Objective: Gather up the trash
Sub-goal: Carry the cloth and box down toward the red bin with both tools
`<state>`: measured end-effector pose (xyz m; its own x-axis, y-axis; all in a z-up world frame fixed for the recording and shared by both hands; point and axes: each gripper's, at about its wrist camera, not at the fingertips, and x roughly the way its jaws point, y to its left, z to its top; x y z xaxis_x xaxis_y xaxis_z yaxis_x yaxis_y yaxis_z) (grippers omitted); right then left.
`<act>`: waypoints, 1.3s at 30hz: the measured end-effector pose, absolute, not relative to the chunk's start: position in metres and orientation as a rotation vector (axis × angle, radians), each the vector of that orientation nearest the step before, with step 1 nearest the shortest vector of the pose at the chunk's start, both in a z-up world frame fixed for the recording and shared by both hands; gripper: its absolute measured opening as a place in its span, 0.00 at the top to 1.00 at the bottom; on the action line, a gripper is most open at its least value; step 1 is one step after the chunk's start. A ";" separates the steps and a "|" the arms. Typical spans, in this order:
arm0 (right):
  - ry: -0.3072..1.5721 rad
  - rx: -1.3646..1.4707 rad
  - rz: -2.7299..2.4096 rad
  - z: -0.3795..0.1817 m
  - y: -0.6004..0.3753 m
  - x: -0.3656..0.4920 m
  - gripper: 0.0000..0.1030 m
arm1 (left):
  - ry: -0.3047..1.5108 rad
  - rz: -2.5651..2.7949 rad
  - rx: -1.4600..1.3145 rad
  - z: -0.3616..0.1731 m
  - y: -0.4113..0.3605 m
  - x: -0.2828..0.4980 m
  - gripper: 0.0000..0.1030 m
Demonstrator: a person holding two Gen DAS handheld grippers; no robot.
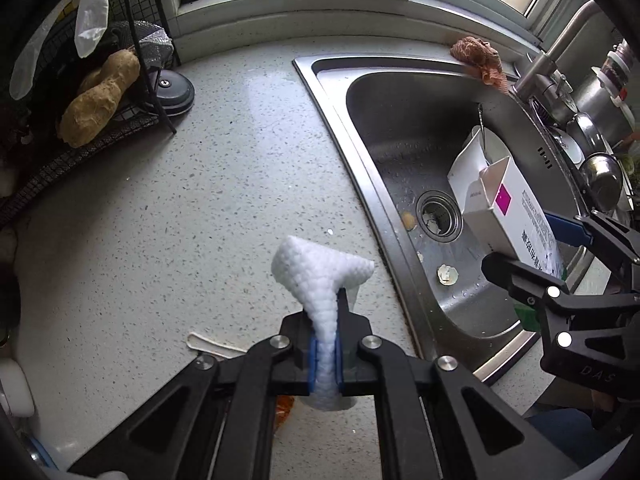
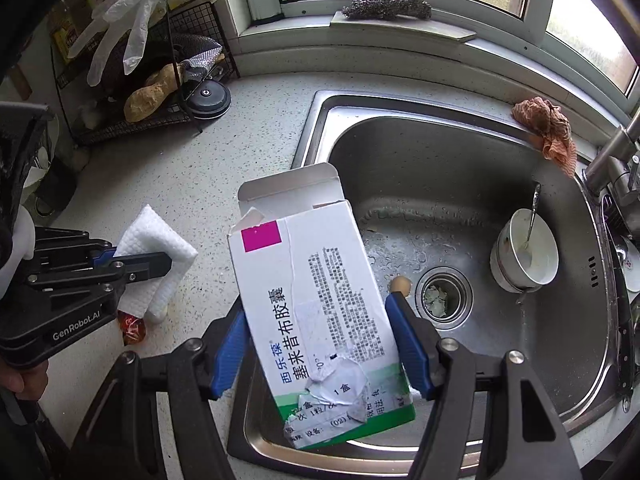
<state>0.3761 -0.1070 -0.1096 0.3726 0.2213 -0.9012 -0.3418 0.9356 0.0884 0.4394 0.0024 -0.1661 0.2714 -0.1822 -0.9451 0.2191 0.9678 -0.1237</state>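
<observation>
my left tongs [image 1: 326,344] are pinching a white paper towel [image 1: 320,276] above the worktop [image 1: 180,220]; my right tongs [image 2: 316,344] are clamping a torn medicine box [image 2: 320,304] over the sink [image 2: 460,168]. only the right view is showing the bowl [image 2: 524,252] with its spoon [image 2: 534,216].

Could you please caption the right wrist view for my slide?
Right gripper clamps an opened medicine box over the sink; left gripper holds a white wipe.
</observation>
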 end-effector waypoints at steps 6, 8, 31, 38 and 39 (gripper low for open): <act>1.104 -0.098 0.365 -0.096 -0.154 0.330 0.37 | 1.245 -0.283 0.052 -0.150 -0.043 0.390 0.95; 1.096 -0.086 0.360 -0.093 -0.173 0.312 0.37 | 1.239 -0.293 0.063 -0.145 -0.057 0.370 0.95; 1.118 0.046 0.179 -0.101 -0.351 0.108 0.37 | 1.250 -0.462 0.182 -0.166 -0.251 0.168 0.94; 1.193 0.142 0.093 -0.137 -0.380 0.085 0.37 | 1.315 -0.501 0.245 -0.203 -0.285 0.156 0.94; 1.207 0.146 0.081 -0.144 -0.382 0.083 0.37 | 1.320 -0.503 0.249 -0.209 -0.288 0.155 0.94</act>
